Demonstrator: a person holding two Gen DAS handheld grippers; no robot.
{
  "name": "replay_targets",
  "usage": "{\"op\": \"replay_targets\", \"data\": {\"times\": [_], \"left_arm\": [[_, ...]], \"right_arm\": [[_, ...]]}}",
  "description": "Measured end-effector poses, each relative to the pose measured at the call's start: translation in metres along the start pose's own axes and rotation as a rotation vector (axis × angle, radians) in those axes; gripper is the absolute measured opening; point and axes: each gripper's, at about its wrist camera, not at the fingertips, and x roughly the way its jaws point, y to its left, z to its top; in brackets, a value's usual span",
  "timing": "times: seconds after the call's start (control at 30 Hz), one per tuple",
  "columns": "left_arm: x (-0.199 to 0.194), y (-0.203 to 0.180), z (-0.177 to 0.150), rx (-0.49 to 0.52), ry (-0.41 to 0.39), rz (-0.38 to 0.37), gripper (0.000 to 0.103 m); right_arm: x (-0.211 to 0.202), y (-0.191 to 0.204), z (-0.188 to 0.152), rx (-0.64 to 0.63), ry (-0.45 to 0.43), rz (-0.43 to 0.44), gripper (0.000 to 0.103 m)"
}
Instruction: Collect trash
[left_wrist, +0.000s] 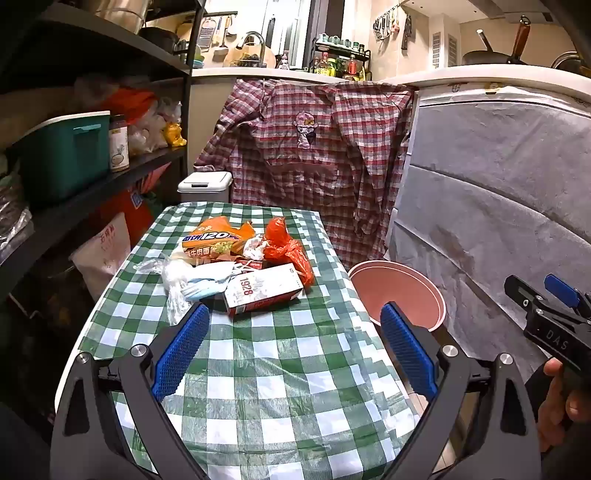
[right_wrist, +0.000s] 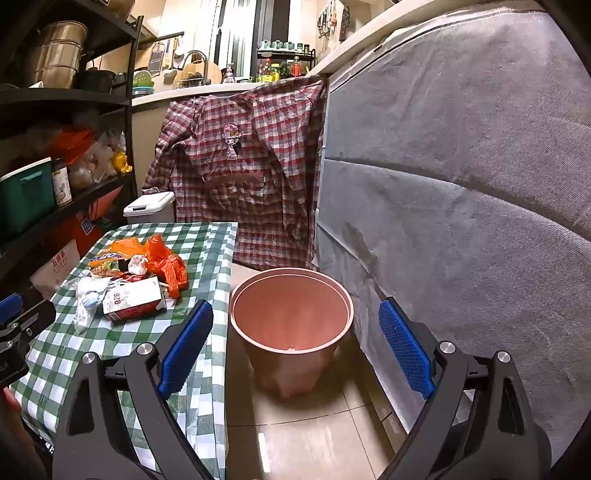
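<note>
A heap of trash lies on the green checked table (left_wrist: 280, 369): a white and red carton (left_wrist: 264, 290), an orange noodle wrapper (left_wrist: 214, 238), a red plastic bag (left_wrist: 290, 247), a crumpled clear bag with blue masks (left_wrist: 195, 282). My left gripper (left_wrist: 293, 345) hovers open over the table, short of the carton, nothing between its blue pads. A pink bin (right_wrist: 291, 317) stands on the floor right of the table. My right gripper (right_wrist: 295, 347) is open above that bin, holding nothing. The carton (right_wrist: 133, 299) and red plastic bag (right_wrist: 166, 262) show at left in the right wrist view.
A plaid shirt (left_wrist: 310, 147) hangs behind the table. A grey padded cover (right_wrist: 461, 184) walls off the right side. Black shelving (left_wrist: 74, 166) with a teal box and jars stands at left. A white lidded bin (left_wrist: 205, 186) sits behind the table. Tiled floor (right_wrist: 306, 424) lies below the pink bin.
</note>
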Motion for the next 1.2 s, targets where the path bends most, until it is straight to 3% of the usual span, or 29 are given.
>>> {"op": "replay_targets", "data": {"times": [1.2], "left_arm": [[0.0027, -0.0037, -0.002, -0.004, 0.011, 0.003, 0.095]], "right_arm": [[0.0007, 0.0008, 0.0003, -0.001, -0.003, -0.007, 0.091]]}}
